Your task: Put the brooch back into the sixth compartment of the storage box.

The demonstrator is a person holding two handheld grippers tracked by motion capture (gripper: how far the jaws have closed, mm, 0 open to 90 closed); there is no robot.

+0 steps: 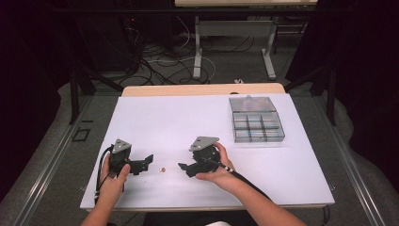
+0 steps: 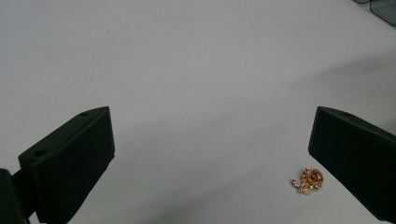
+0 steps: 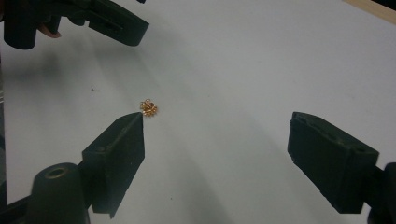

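Lying loose on the white bench [image 1: 188, 117], the gold trinket [image 1: 162, 169] sits between both spread, empty-jawed grippers, left gripper [image 1: 147, 161] and right gripper [image 1: 184, 166], far from the clear compartment box [image 1: 256, 120].

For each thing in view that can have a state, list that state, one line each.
Left gripper: open, nothing between its jaws.
Right gripper: open, nothing gripped.
Small gold ornament: lying loose on the white table, between the two grippers.
Clear compartment box: lid open, at the table's far right.

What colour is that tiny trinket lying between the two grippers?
Shiny gold; the trinket shows best in the left gripper view.
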